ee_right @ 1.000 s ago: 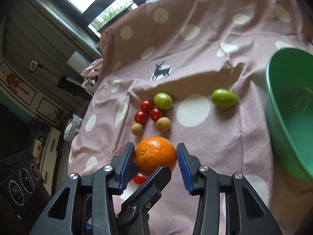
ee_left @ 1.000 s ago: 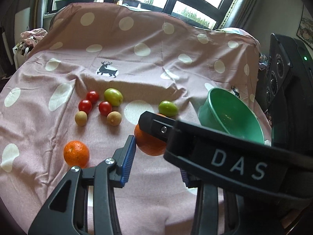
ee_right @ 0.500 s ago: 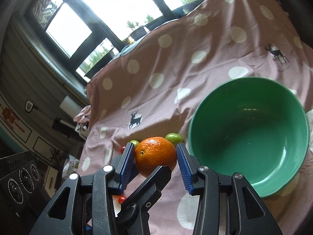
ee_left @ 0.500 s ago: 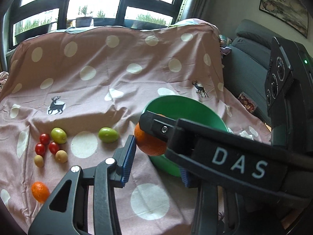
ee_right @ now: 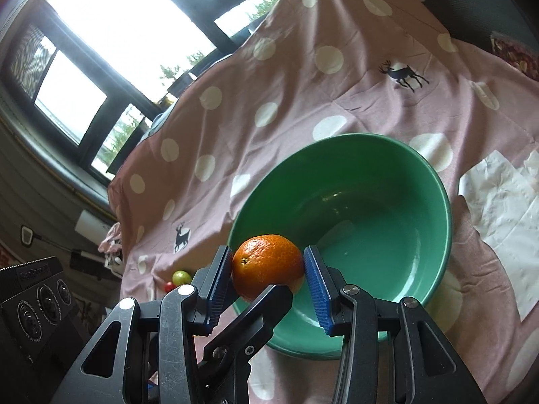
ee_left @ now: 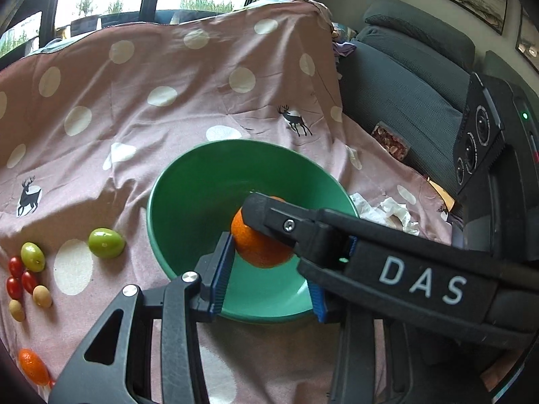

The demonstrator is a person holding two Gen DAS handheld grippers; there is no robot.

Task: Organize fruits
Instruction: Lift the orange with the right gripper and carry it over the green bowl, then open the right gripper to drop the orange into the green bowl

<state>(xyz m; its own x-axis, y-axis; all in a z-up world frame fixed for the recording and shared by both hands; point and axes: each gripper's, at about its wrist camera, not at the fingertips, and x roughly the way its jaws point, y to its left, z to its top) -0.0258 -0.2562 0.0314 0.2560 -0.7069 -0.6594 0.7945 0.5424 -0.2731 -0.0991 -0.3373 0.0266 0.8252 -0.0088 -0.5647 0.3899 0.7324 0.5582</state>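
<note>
My right gripper [ee_right: 268, 279] is shut on an orange [ee_right: 267, 267] and holds it over the near rim of the green bowl [ee_right: 397, 155]. In the left wrist view the same orange [ee_left: 259, 245] hangs above the green bowl [ee_left: 188, 208], with the right gripper's body crossing in front. My left gripper [ee_left: 269, 272] is open, and its jaws sit on either side of the orange without gripping it. Green fruits [ee_left: 106, 243], cherry tomatoes [ee_left: 15, 286], small tan fruits [ee_left: 42, 297] and a second orange [ee_left: 33, 366] lie on the cloth at the left.
A pink polka-dot cloth [ee_left: 188, 77] covers the surface. Crumpled white tissue [ee_right: 505, 202] lies right of the bowl. A dark sofa [ee_left: 404, 77] stands at the far right and windows are behind.
Both grippers have swung right, away from the fruit cluster. The right gripper has carried the orange from above the cloth to over the green bowl.
</note>
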